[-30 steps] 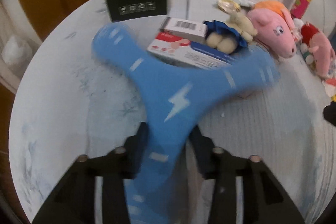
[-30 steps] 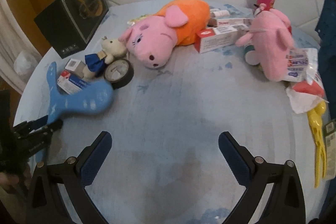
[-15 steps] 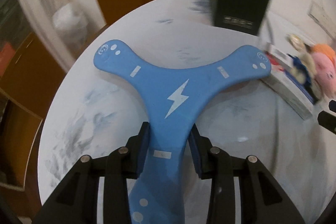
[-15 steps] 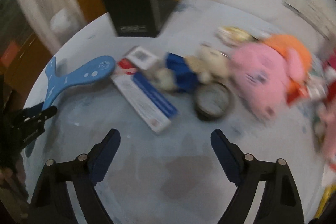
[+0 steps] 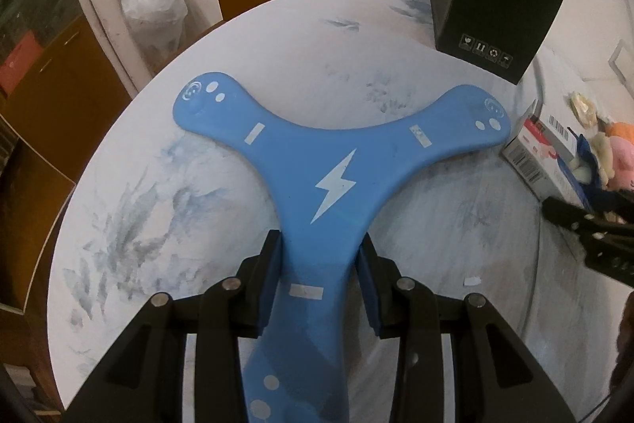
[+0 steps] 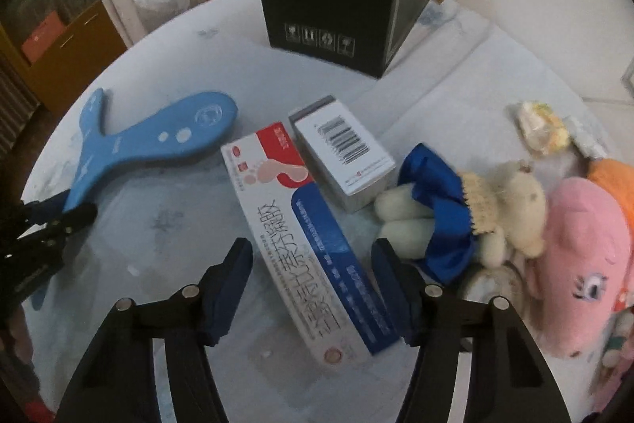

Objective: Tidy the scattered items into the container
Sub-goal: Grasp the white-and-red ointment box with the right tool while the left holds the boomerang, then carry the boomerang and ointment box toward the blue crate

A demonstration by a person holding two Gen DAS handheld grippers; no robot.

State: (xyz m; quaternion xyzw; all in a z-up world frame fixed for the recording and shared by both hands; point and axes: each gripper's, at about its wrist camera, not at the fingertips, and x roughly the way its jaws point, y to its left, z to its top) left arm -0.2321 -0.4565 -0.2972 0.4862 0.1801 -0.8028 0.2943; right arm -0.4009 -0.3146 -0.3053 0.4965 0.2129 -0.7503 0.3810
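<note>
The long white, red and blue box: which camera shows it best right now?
The right wrist view. The long box lies whole between the right gripper's closing jaws, not yet pinched, its print readable. The left wrist view catches only one end of it at the right edge, under a barcoded box.

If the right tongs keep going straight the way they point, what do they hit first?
Most likely the long ointment box, which already lies between the closing right tongs, not yet pinched. Depth is hard to judge.

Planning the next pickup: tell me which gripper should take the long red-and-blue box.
Right. The right gripper straddles the long box, jaws closing; the left gripper is shut on the blue boomerang.
</note>
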